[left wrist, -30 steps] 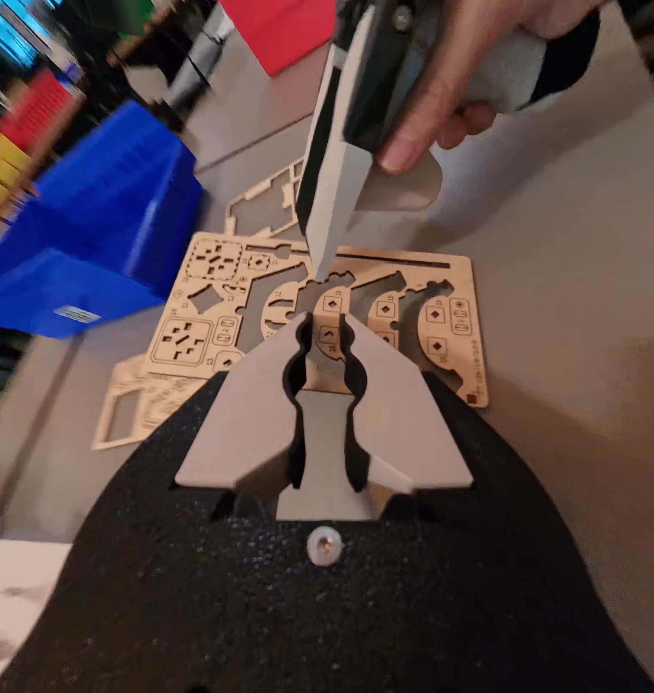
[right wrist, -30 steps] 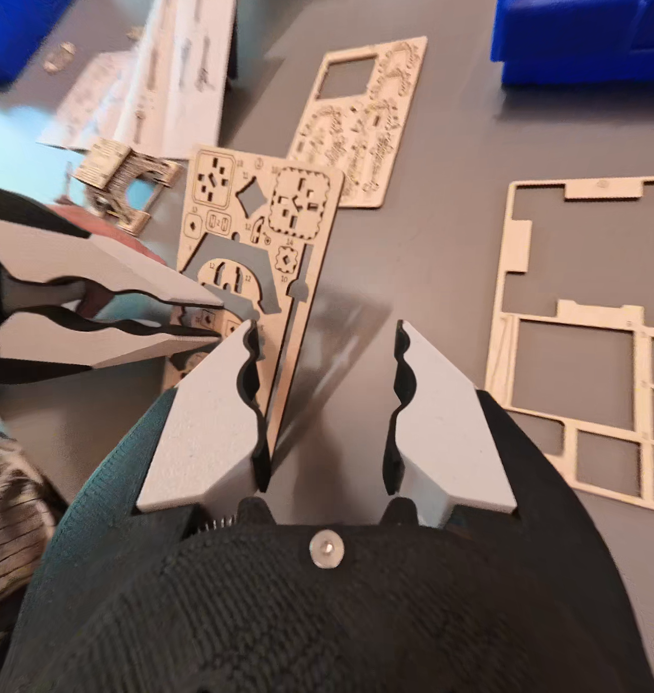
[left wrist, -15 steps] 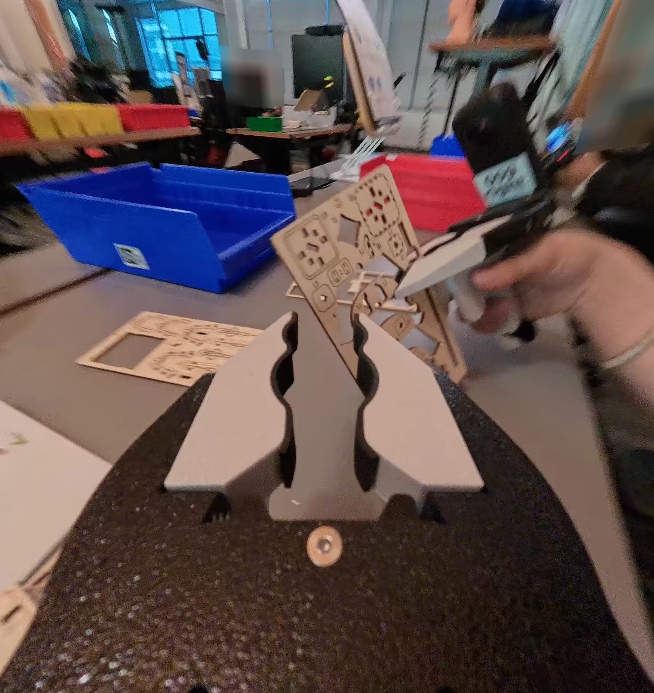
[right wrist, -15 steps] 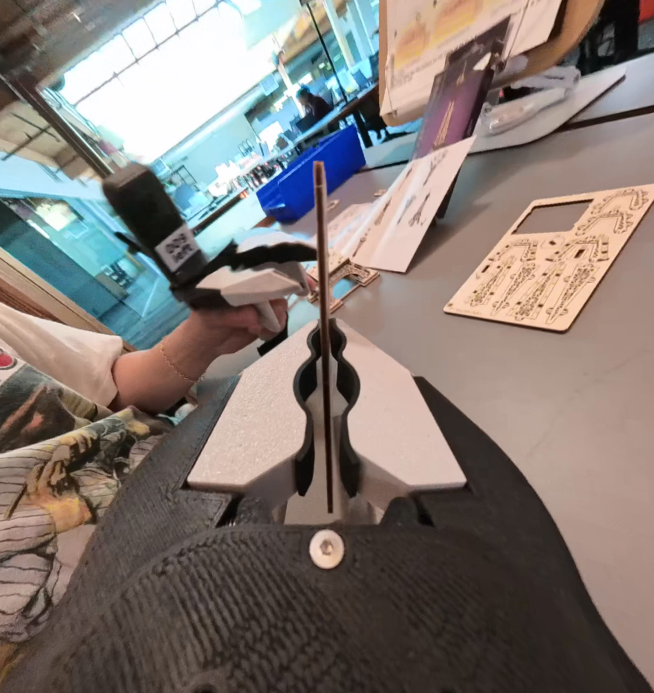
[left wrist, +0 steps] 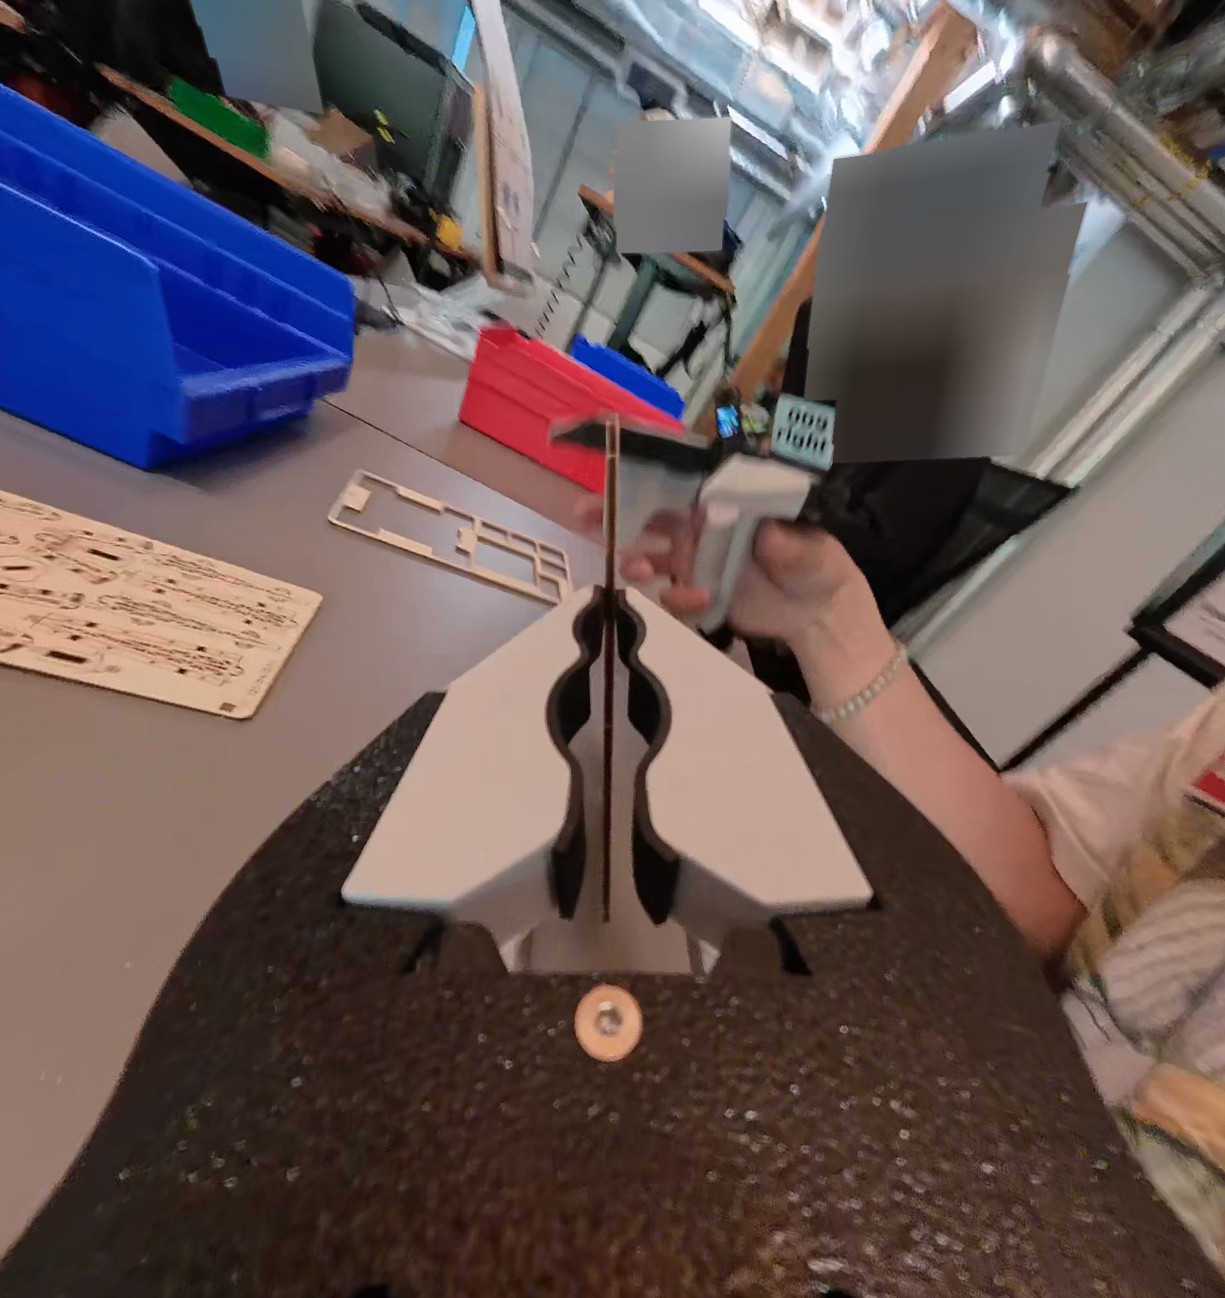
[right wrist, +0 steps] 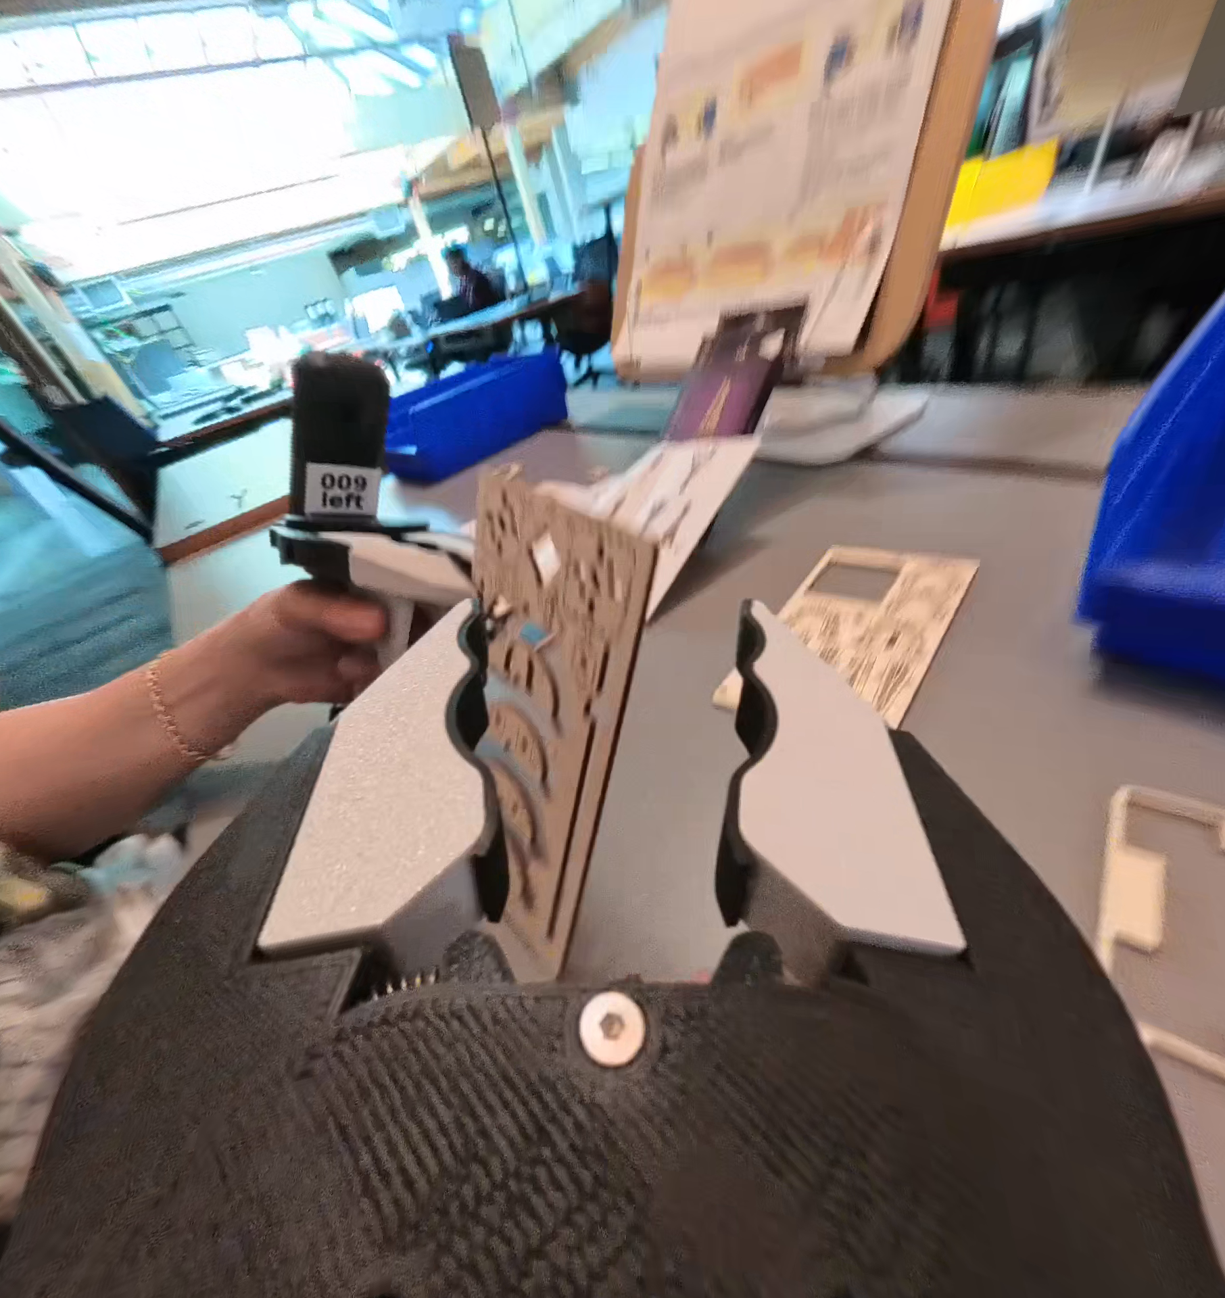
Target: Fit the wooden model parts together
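A thin wooden parts sheet (right wrist: 560, 646) with cut-out shapes is held upright above the grey table (left wrist: 139, 808). My left gripper (left wrist: 606, 597) is shut on it, and the sheet shows edge-on as a dark line (left wrist: 607, 506) between its fingers. My right gripper (right wrist: 610, 611) is open, with the sheet standing between its fingers and close to the left finger (right wrist: 385, 772). The left gripper (right wrist: 448, 555) shows at the sheet's far edge in the right wrist view. The right gripper (left wrist: 610, 432) shows at the sheet's top in the left wrist view.
A second wooden parts sheet (left wrist: 104, 618) and an empty wooden frame (left wrist: 455, 541) lie flat on the table. Blue bins (left wrist: 139, 316) (right wrist: 1185, 534) and a red bin (left wrist: 539, 400) stand farther back. An instruction board (right wrist: 771, 175) stands behind the sheet. There is about 7 cm between the tips of the two grippers.
The sheet was lifted off the table. Half a second ago the right gripper was shut on it and the left was open. Now the left is shut on it and the right has opened.
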Tool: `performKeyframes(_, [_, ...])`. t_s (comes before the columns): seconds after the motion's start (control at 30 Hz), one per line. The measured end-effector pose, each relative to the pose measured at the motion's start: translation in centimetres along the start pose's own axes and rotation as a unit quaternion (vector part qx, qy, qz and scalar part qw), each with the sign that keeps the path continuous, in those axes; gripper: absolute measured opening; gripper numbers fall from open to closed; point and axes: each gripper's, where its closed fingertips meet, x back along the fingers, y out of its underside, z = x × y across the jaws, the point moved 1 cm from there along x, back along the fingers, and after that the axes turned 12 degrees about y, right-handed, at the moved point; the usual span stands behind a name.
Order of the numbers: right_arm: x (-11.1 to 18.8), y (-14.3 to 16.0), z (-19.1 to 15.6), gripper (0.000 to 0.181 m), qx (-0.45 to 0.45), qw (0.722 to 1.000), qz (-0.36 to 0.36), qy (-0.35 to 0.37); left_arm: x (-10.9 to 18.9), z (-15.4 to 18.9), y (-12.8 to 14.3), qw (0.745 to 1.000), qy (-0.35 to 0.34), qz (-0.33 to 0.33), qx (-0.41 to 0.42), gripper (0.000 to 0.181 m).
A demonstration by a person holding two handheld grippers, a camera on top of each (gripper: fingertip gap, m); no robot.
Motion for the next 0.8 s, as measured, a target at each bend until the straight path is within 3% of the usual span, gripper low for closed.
performKeyframes(0.07, [0.9, -2.4, -1.6, 0.067, 0.062, 0.996, 0.063, 0.001, -0.2, 1.5, 1.3, 0.997, 0.053, -0.062, 0.004, 0.000])
performKeyframes(0.13, [1.3, -3.0, -3.9, 0.067, 0.122, 0.990, 0.073, -0.021, -0.2, 3.0, 2.5, 0.987, 0.101, -0.128, 0.014, 0.000])
performKeyframes(0.3, [0.6, 1.4, -6.9, 0.062, 0.158, 0.981, -0.076, -0.088, 0.3, 3.7, 3.0, 0.964, 0.142, -0.222, 0.038, 0.000])
performKeyframes(0.43, [-0.7, 2.9, -6.8, 0.031, 0.110, 0.982, -0.111, -0.109, 0.9, 3.6, 3.1, 0.946, 0.161, -0.277, 0.039, 0.000])
performKeyframes(0.53, [-1.1, 2.0, -7.4, 0.001, 0.040, 0.984, -0.077, -0.154, 0.6, 2.3, 1.6, 0.954, 0.138, -0.264, 0.034, 0.001])
performKeyframes(0.67, [-1.9, 0.3, -5.3, 0.000, -0.095, 0.985, -0.023, -0.144, 0.0, 0.6, -1.4, 0.980, 0.090, -0.176, 0.001, 0.011])
performKeyframes(0.8, [-1.9, -0.4, -4.0, 0.000, -0.157, 0.977, 0.005, -0.144, -0.3, 0.3, -1.8, 0.985, 0.100, -0.143, 0.013, 0.000])
